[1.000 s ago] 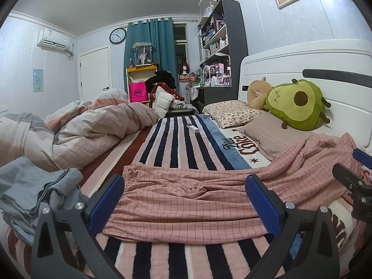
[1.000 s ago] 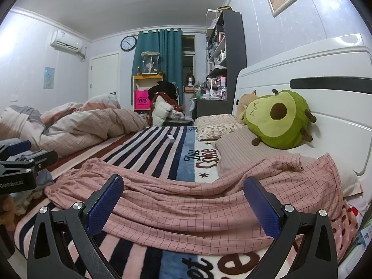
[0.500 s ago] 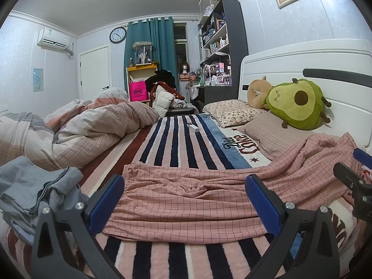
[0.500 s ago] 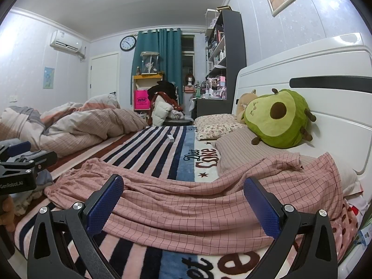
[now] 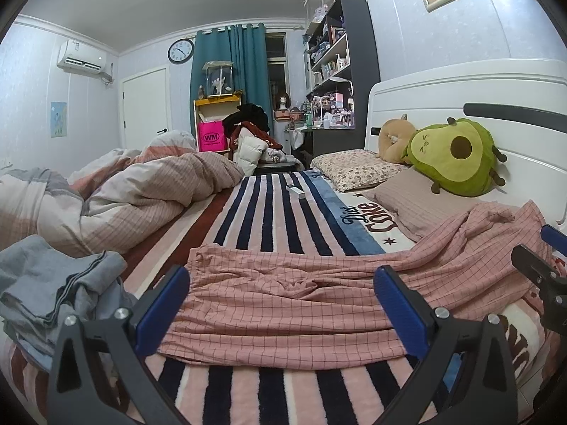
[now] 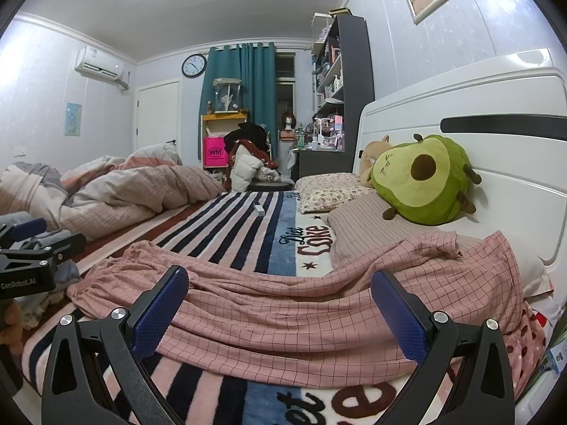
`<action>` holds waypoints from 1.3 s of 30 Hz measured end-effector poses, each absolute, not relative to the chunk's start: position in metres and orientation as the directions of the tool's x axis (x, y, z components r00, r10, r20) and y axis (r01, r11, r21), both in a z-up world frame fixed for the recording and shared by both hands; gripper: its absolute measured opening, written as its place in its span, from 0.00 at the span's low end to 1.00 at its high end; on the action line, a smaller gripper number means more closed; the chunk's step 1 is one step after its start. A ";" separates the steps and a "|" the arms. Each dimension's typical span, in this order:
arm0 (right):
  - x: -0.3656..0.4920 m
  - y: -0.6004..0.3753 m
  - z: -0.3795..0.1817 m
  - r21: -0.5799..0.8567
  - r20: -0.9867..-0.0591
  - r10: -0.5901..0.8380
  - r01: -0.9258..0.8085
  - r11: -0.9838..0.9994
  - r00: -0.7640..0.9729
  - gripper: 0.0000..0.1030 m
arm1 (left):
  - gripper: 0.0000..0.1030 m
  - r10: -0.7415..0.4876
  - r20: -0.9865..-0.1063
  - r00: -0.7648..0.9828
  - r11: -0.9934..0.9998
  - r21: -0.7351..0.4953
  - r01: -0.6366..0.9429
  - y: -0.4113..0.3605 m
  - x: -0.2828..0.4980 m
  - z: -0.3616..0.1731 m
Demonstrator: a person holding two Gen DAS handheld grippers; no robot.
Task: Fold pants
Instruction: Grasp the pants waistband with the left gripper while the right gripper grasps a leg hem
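Observation:
Pink checked pants lie spread across the striped blanket, waistband at the left, legs running right up onto a pillow. They also show in the right wrist view. My left gripper is open and empty, hovering just before the waist end. My right gripper is open and empty, hovering before the leg part. Each gripper shows at the edge of the other's view: the right one, the left one.
A grey folded garment pile lies at the left. A rumpled duvet fills the far left. Pillows, an avocado plush and the white headboard are at the right. A small remote lies on the blanket.

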State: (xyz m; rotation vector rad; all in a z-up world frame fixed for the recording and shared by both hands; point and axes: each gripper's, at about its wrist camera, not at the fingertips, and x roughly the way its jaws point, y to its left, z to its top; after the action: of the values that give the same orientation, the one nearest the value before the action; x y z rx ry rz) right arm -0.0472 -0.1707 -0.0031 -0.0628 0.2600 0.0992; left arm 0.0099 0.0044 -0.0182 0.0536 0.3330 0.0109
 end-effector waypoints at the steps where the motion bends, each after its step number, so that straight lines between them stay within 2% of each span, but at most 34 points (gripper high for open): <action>1: -0.047 -0.171 -0.003 -0.049 -0.260 0.090 -0.106 0.993 0.962 1.00 | 0.99 0.020 -0.327 0.945 0.999 0.054 -0.003 0.005 0.010 -0.019; 9: -0.049 -0.171 -0.004 -0.029 -0.258 0.103 -0.114 0.993 0.961 1.00 | 0.99 0.091 -0.381 0.920 0.995 0.063 -0.073 0.034 0.014 -0.034; 13: -0.050 -0.169 -0.006 -0.045 -0.263 0.105 -0.121 0.992 0.959 1.00 | 0.99 0.098 -0.444 0.891 0.995 0.033 -0.093 0.059 0.022 -0.051; 18: -0.046 -0.186 -0.007 -0.014 -0.284 0.100 -0.109 0.994 0.954 1.00 | 0.99 0.063 -0.590 0.805 0.983 -0.102 -0.152 0.104 0.050 -0.094; 21: -0.038 -0.205 -0.011 -0.021 -0.307 0.077 -0.088 0.996 0.949 1.00 | 0.99 -0.003 -0.651 0.759 0.970 -0.187 -0.157 0.118 0.068 -0.123; 25: -0.029 -0.248 -0.024 -0.025 -0.367 -0.010 0.001 1.000 0.930 1.00 | 0.99 -0.093 -0.696 0.712 0.939 -0.300 -0.171 0.127 0.089 -0.154; 28: -0.024 -0.298 -0.041 0.071 -0.449 -0.051 0.092 0.993 0.892 1.00 | 0.99 -0.162 -0.722 0.672 0.901 -0.386 -0.198 0.135 0.110 -0.171; 32: -0.017 -0.367 -0.071 0.243 -0.562 -0.031 0.201 0.949 0.827 1.00 | 0.99 -0.172 -0.733 0.658 0.881 -0.414 -0.230 0.139 0.127 -0.180; 33: -0.016 -0.383 -0.078 0.273 -0.576 -0.032 0.229 0.934 0.817 0.99 | 0.98 -0.164 -0.732 0.662 0.881 -0.411 -0.236 0.139 0.132 -0.179; 39: 0.002 -0.436 -0.112 0.363 -0.628 0.013 0.278 0.889 0.778 0.97 | 0.74 -0.128 -0.740 0.661 0.883 -0.389 -0.264 0.138 0.156 -0.177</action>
State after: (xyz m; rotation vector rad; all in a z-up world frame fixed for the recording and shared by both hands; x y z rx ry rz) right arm 0.0021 -0.4356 -0.1122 0.4605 0.6687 -0.1489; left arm 0.1565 0.1376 -0.1770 -0.4986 0.8548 0.0803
